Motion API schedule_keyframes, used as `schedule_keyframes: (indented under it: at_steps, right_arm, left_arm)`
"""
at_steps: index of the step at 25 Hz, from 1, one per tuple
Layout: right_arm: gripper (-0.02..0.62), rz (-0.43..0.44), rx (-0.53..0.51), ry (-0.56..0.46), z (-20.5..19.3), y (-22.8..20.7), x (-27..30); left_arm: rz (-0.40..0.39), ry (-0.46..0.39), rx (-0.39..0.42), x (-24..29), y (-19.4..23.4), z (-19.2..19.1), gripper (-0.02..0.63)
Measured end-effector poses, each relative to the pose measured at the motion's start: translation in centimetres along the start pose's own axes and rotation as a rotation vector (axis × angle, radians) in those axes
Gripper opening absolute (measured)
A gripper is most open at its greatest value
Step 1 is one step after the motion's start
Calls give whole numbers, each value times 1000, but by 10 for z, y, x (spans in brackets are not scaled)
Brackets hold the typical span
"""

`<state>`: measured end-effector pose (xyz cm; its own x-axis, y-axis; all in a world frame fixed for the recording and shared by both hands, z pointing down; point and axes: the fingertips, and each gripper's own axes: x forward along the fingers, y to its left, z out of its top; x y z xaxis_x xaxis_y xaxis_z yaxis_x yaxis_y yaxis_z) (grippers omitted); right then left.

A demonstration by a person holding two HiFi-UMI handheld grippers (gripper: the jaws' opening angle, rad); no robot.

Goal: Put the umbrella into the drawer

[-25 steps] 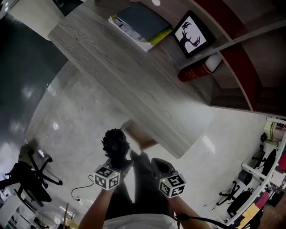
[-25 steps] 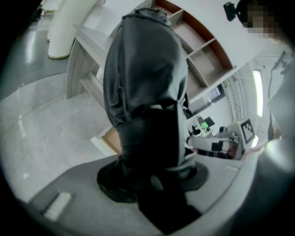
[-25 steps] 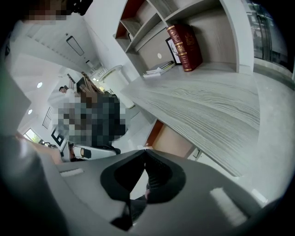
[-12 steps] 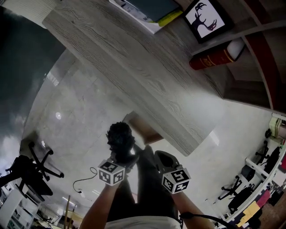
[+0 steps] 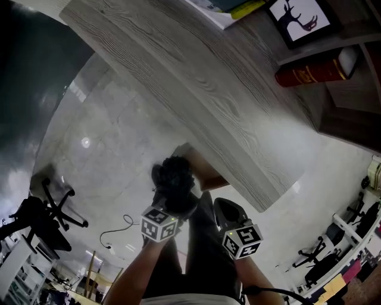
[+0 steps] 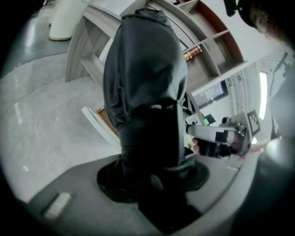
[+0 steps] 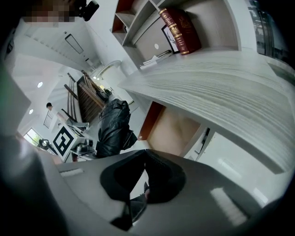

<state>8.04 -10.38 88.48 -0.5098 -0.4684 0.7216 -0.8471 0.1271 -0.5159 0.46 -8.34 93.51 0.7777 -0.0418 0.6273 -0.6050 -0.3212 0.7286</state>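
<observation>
A folded black umbrella (image 5: 174, 179) stands up out of my left gripper (image 5: 172, 205), whose jaws are shut on its lower end; in the left gripper view the umbrella (image 6: 147, 92) fills the middle. It hangs just over the open drawer (image 5: 202, 170) under the wooden desk (image 5: 196, 77). The drawer's tan inside (image 7: 173, 131) shows in the right gripper view, and its white front (image 6: 99, 120) in the left gripper view. My right gripper (image 5: 226, 209) is beside the left one, to its right, and its jaws (image 7: 144, 156) are shut with nothing between them.
On the desk's shelves stand a red book (image 5: 312, 71), a framed deer picture (image 5: 300, 18) and a stack of books (image 5: 232, 7). A black office chair (image 5: 47, 214) and a loose cable (image 5: 116, 235) are on the pale floor at left.
Both grippers have sunk, the left one carrying the umbrella down and closer to the open drawer. The desk and shelves have slid up and right in the head view.
</observation>
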Motion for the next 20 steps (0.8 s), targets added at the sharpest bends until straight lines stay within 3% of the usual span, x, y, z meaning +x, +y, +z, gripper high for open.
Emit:
schedule_keyframes:
  at_steps: [11,20]
  right_arm:
    - [6,-10,-8,-15,-6,-17,17]
    - [5,-29,-38,-11,-12,-25,20]
  left_arm:
    - [-54,98,5,41,3,-15,210]
    - [-26,171,33,66,9,-8,215]
